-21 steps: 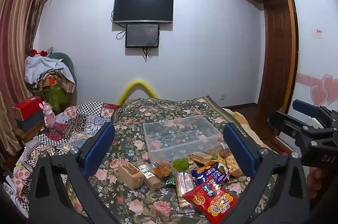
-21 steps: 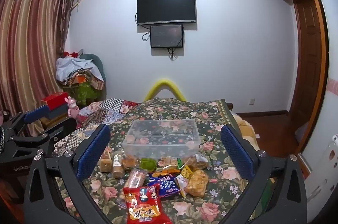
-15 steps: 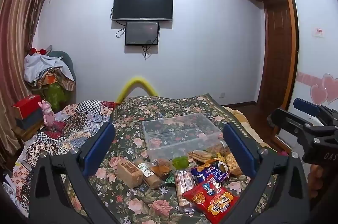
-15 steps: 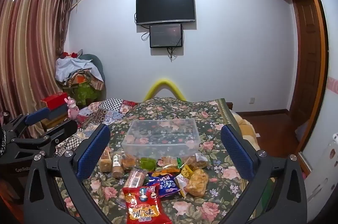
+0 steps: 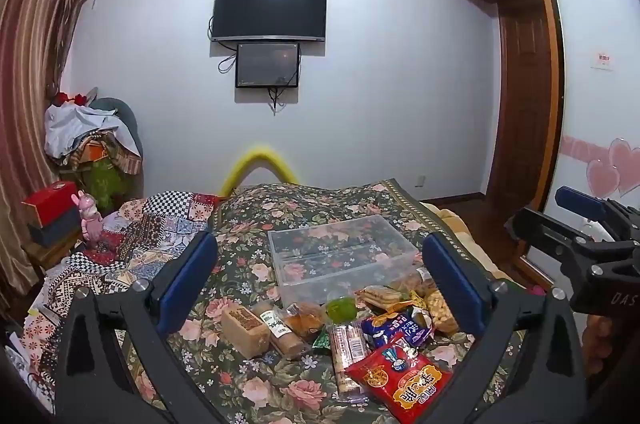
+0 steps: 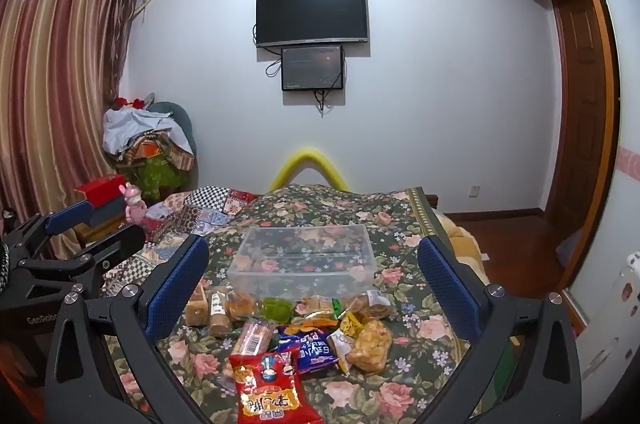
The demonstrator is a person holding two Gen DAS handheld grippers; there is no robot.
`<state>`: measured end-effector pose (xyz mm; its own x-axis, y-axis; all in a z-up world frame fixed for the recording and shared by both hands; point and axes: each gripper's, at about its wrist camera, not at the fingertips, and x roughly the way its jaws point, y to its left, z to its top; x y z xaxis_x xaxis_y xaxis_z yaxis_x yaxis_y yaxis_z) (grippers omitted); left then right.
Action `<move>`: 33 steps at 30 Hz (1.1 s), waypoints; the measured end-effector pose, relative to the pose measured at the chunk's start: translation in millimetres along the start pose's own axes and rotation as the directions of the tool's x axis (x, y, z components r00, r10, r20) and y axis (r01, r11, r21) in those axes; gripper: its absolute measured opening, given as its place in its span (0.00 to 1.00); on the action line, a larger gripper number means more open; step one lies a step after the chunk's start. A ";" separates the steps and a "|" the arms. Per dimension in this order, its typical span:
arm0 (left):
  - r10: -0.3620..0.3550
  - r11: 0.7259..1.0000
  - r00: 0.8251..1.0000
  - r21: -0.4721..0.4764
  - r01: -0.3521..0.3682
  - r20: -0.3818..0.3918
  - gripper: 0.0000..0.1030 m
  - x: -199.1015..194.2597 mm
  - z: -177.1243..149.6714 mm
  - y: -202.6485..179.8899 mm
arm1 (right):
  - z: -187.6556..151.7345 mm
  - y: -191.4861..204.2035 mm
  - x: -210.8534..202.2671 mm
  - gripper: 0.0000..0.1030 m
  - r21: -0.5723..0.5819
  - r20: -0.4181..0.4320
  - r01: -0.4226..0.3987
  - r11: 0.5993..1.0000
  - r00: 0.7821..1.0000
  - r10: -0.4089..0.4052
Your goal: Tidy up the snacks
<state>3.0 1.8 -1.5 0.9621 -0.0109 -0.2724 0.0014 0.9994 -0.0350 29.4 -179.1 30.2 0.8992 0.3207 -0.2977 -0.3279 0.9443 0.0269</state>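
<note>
A clear plastic box (image 5: 340,256) stands empty on the floral bedspread (image 5: 256,376); it also shows in the right wrist view (image 6: 304,260). Several snack packets lie in front of it: a red packet (image 5: 404,380) (image 6: 268,388), a blue packet (image 5: 396,328) (image 6: 312,346), a green jelly (image 5: 341,307) (image 6: 276,307), a brown cake block (image 5: 245,329) (image 6: 195,310). My left gripper (image 5: 320,280) is open and empty above the snacks. My right gripper (image 6: 312,284) is open and empty, held at a similar height. Each gripper shows at the edge of the other's view.
A patchwork quilt (image 5: 132,240) lies left on the bed. A pink toy (image 5: 90,220) and a red box (image 5: 50,198) stand at the left. A chair piled with clothes (image 6: 148,144) stands by the curtain. A wooden wardrobe (image 5: 516,104) and floor are at the right.
Both views have shifted slightly; the scene sits a little higher in the frames. The snacks and the box have not moved.
</note>
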 end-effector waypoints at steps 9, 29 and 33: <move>-0.001 1.000 1.000 -0.003 0.001 -0.008 1.00 3.2 -1.5 0.0 | -0.7 1.2 -0.1 1.00 -0.001 0.001 0.003 1.000 1.000 -0.003; -0.017 1.000 1.000 -0.010 0.017 -0.005 1.00 3.9 -1.2 0.7 | -1.4 1.9 1.6 1.00 0.006 0.001 0.001 1.000 1.000 -0.001; -0.020 1.000 1.000 -0.009 0.020 -0.002 1.00 2.6 0.1 0.0 | -2.0 1.4 1.4 1.00 0.009 0.004 0.000 1.000 1.000 0.000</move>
<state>5.5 1.8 -2.1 0.9614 -0.0309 -0.2734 0.0181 0.9986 -0.0493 29.6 -177.6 27.8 0.9002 0.3211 -0.2940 -0.3254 0.9449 0.0356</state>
